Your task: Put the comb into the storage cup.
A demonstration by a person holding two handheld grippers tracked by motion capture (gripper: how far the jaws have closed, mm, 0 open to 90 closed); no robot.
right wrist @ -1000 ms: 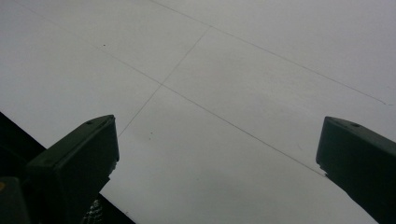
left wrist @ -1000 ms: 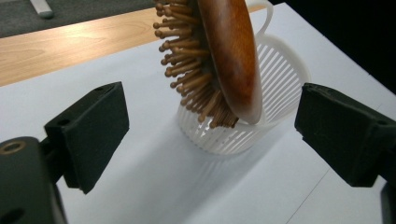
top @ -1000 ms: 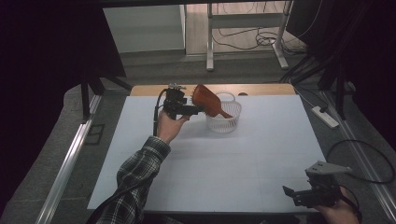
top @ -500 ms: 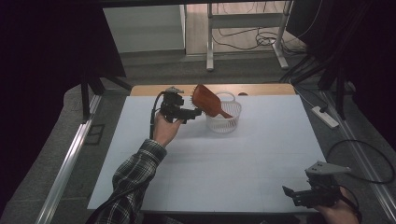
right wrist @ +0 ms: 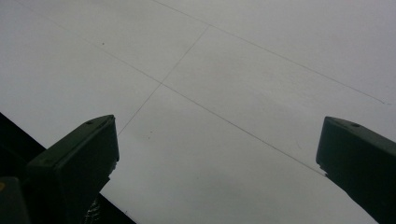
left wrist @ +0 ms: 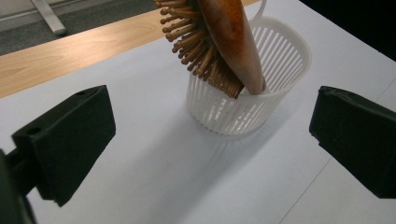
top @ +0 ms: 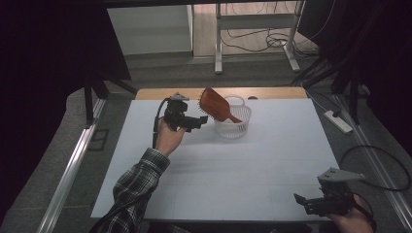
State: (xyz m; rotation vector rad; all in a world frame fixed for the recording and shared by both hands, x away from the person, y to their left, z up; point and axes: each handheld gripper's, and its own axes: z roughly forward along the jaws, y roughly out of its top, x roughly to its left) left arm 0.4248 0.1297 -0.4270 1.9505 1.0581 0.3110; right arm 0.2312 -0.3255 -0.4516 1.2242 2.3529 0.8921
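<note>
A brown wooden hairbrush (top: 215, 104) leans out of a small white slatted basket (top: 234, 127) at the back middle of the white table (top: 218, 160). Its handle end rests inside the basket and its bristled head sticks up to the left. My left gripper (top: 198, 122) hangs just left of the basket, open and holding nothing. In the left gripper view the hairbrush (left wrist: 229, 42) and basket (left wrist: 261, 102) sit ahead between the wide-apart jaws. My right gripper (top: 302, 201) stays low at the table's front right corner, open over bare tabletop.
A strip of wooden board (top: 272, 92) runs along the table's far edge. A white power strip (top: 338, 121) lies on the floor to the right. Metal rails flank both sides, and cables lie on the floor behind.
My left gripper has drawn back a little to the left, away from the hairbrush, which stays leaning in the basket. The right gripper has not moved.
</note>
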